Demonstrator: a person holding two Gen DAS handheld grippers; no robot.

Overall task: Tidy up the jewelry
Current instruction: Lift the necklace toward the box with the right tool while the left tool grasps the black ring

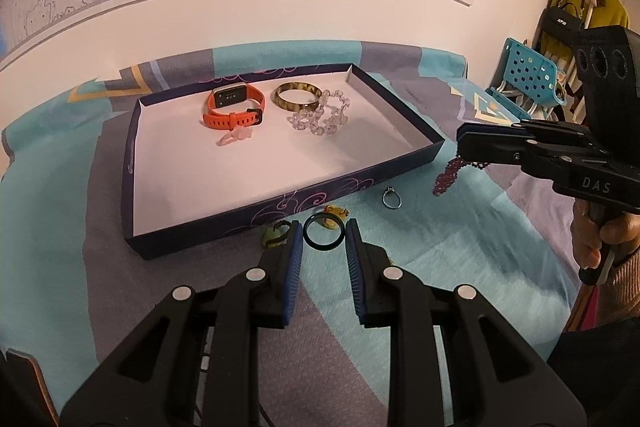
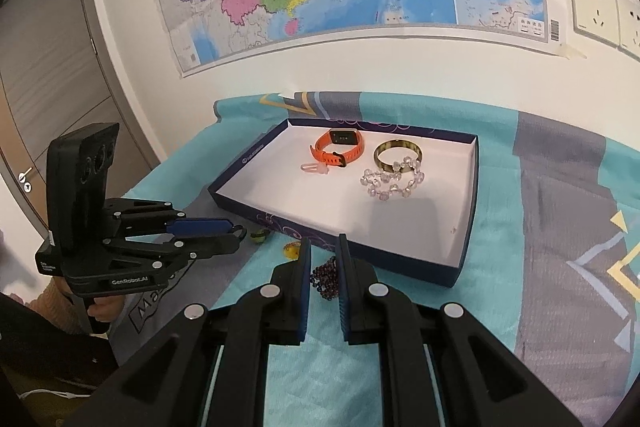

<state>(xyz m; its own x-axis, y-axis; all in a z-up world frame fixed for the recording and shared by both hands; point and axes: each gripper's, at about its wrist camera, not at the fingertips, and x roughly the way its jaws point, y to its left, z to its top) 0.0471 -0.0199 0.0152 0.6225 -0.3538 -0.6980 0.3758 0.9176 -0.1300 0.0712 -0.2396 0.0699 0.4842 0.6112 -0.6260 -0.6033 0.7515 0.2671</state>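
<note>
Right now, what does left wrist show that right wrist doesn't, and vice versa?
Left wrist only: silver ring on the cloth, dark ring held in the left gripper, blue basket. Right wrist only: door. Both: tray, orange watch, clear bead bracelet, right gripper shut on dark red beads.

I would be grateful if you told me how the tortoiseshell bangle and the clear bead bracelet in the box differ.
The tortoiseshell bangle is one rigid, solid hoop; the clear bead bracelet is a string of separate round beads, loosely coiled. The bangle is opaque mottled brown and yellow; the beads are see-through and pale. The bangle lies nearer the wall, the bead bracelet nearer the camera, leaning on its rim. Both rest inside the box on its white floor.
</note>
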